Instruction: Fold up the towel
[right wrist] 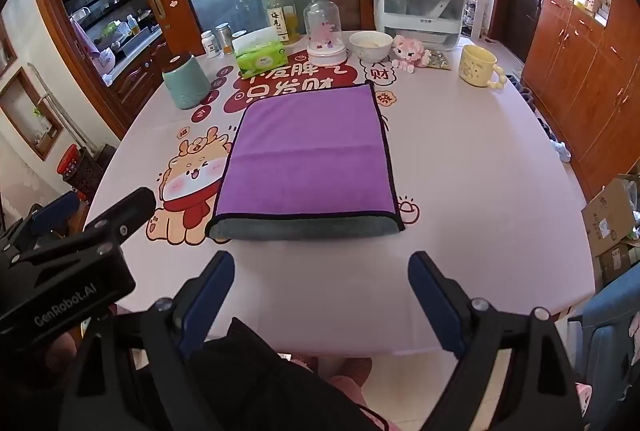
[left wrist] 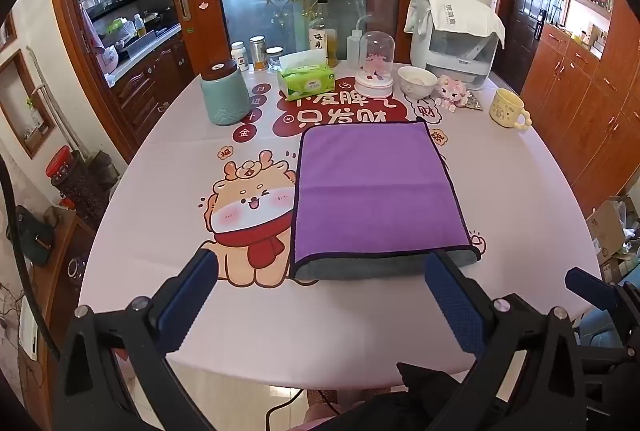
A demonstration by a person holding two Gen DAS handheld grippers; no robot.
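A purple towel [left wrist: 372, 191] with a dark hem lies folded flat on the white printed tablecloth [left wrist: 168, 159], its grey underside showing along the near edge. It also shows in the right wrist view [right wrist: 312, 155]. My left gripper [left wrist: 320, 271] is open and empty, held just in front of the towel's near edge, its right finger overlapping the towel's near right corner. My right gripper [right wrist: 320, 271] is open and empty, a little back from the towel's near edge. The left gripper's body [right wrist: 72, 263] shows at the left of the right wrist view.
At the table's far side stand a teal canister [left wrist: 222, 95], a green tissue pack [left wrist: 306, 79], a glass dome [left wrist: 376, 65], a white bowl [left wrist: 416, 81], a pink plush toy [left wrist: 452, 93], a yellow mug [left wrist: 508, 109] and a white appliance [left wrist: 452, 39]. Wooden cabinets [left wrist: 580, 103] stand at the right.
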